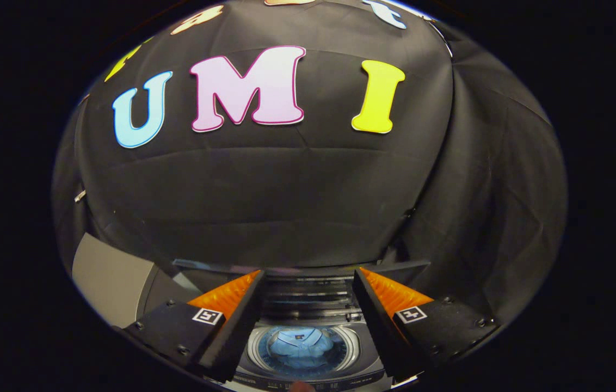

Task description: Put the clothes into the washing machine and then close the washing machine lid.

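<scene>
The gripper (308,305) is being held high above the washing machine (308,375), with its fingers spread well apart and nothing gripped between them. Through the gap between the fingers, the round drum opening (256,340) is being seen from above, and a blue garment (302,343) is lying inside it, down in the tub, below and just ahead of the fingertips. The clothes step is therefore being judged as done.

The lid (308,296) is standing raised at the machine's rear edge, beyond the drum, and is being seen between the two fingers as a dark, ribbed, folded panel. Its long axis is running across the machine, from one side edge to the other, parallel to the line joining the fingertips. The lid is lying forward of and slightly below the open fingers, so the coming move is being judged as a reach ahead to the lid's top edge, followed by a pull down over the drum. A grey panel (109,283) is standing near the machine's left side.
</scene>
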